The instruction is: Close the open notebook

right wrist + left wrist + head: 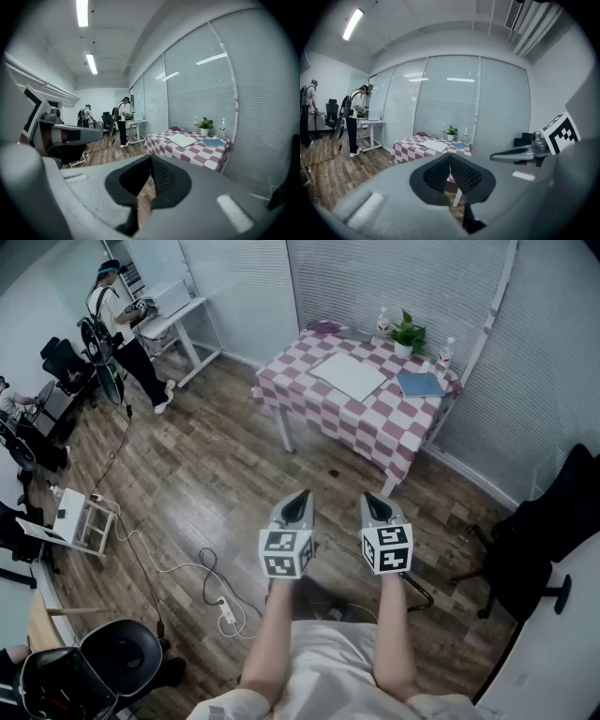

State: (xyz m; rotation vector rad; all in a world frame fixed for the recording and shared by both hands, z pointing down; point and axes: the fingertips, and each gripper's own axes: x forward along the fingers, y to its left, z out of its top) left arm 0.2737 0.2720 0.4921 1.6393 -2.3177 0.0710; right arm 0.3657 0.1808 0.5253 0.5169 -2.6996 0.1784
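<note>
My left claw [300,495] and right claw [372,500] were pressed together, empty; the open notebook [349,376] lay on the desk [375,423]. Both hung well apart from it.

Potted plant [409,335], two bottles [382,322] and blue book [419,383] sit on checkered table [375,423].

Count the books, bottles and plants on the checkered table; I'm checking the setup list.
Books: 2 (open notebook, closed blue book)
Bottles: 2
Potted plant: 1
Total: 5
</note>
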